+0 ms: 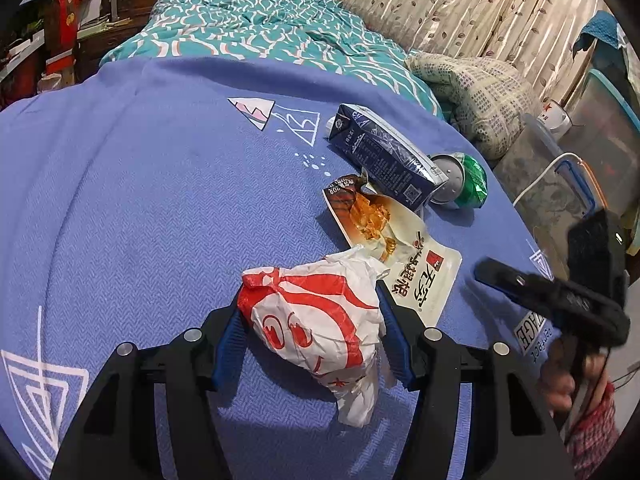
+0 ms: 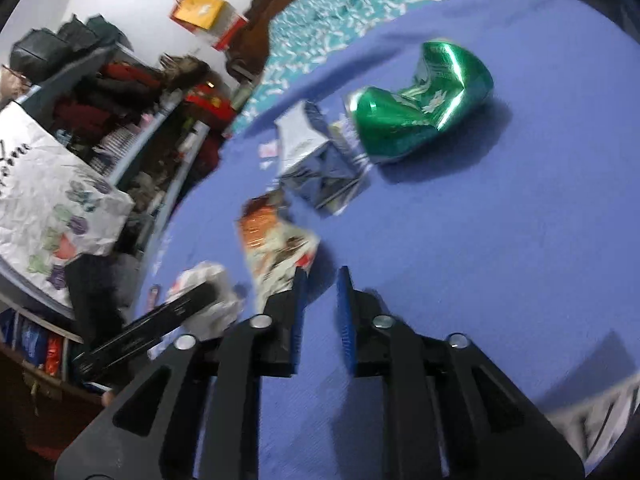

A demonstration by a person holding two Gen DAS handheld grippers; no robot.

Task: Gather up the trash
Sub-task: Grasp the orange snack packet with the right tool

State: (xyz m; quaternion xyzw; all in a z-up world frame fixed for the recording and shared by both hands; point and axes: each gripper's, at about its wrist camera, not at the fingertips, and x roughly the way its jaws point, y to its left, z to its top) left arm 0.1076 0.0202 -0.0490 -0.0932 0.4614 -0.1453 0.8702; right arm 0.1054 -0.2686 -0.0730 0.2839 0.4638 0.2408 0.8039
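1. The left gripper [image 1: 310,334] is clamped on a crumpled red-and-white wrapper [image 1: 316,320] on the blue bedspread [image 1: 140,208].
2. The right gripper [image 2: 322,300] hovers with jaws apart, nothing between them, near the bed's edge.
3. Ahead lie a snack pouch [image 1: 384,236], dark carton [image 1: 384,156] and crushed green can [image 2: 424,104], bunched together.
4. Open bedspread spreads leftward.

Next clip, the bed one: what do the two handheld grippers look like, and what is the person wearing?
Both the left gripper and the right gripper have black angular plastic fingers with long cut-out slots, round silver pivot bolts, and ribbed blue pads lining the inner faces. The left wrist view shows a red-and-white checked sleeve behind the right gripper. No cables are clearly attached.
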